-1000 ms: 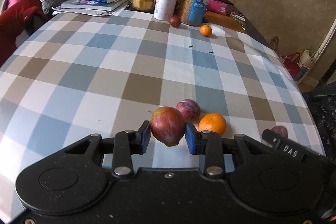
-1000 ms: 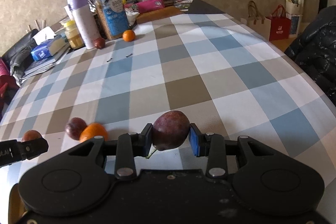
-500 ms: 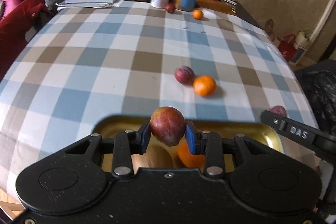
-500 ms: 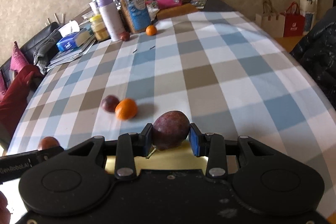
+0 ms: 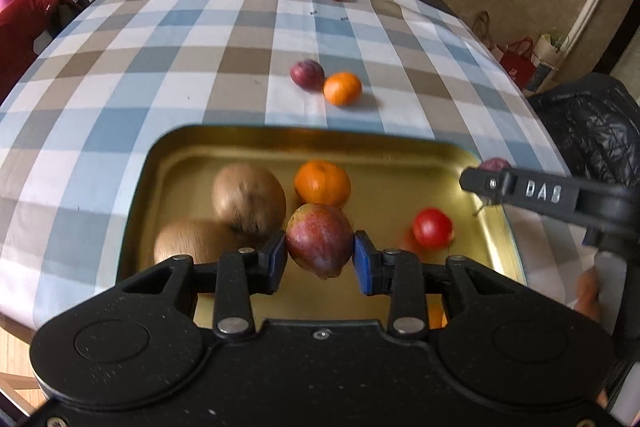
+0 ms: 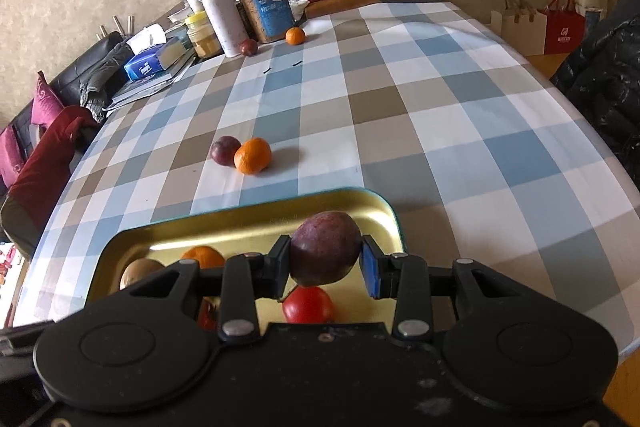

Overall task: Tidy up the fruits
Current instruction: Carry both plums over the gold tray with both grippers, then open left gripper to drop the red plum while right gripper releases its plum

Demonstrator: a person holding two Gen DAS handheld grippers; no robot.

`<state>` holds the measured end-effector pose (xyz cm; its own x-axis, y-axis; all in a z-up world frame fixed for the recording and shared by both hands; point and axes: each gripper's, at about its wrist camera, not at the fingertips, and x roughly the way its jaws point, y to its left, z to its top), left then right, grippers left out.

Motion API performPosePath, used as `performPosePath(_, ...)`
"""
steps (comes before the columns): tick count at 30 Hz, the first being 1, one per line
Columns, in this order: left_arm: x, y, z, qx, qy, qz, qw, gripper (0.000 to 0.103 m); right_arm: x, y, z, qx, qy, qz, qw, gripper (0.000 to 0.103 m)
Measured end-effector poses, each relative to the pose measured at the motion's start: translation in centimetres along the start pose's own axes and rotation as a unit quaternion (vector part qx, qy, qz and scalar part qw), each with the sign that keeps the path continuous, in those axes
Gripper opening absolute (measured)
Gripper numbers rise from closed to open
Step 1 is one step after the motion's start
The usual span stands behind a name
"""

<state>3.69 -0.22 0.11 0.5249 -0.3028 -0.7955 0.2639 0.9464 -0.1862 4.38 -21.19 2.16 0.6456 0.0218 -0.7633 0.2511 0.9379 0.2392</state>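
Both grippers had drawn back from mid-table over the gold tray (image 5: 496,227) at the table's near edge. The left gripper (image 5: 320,261) clenched a red-green plum (image 5: 319,239); the right gripper (image 6: 325,267) clenched a purple plum (image 6: 325,253) above the tray's far right corner.

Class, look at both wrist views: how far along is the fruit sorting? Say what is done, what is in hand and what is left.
Done: the gold tray already holds two kiwis, an orange and a tomato. In hand: the left gripper clamps a red plum over the tray; the right gripper clamps a purple plum. Left: a plum and orange pair mid-table and another pair by the jars.
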Motion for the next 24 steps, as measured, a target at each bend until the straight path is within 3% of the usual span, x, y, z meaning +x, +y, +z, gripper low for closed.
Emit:
performPosePath(4,-0.2,-0.2,-1.1,0.003,0.003,0.006,1.0000,0.044,0.0,-0.7,-0.3,0.011,0.019,0.014,1.000,0.038)
performPosePath(12,-0.2,0.5,-2.4,-0.005,0.013,0.017,0.9997,0.044,1.3,-1.4,-0.6,0.021,0.063,-0.015,0.998,0.038)
performPosePath(24,0.0,0.8,-2.6,-0.006,0.012,0.018,0.9998,0.045,1.1,-0.8,-0.7,-0.003,0.046,-0.032,0.998,0.038)
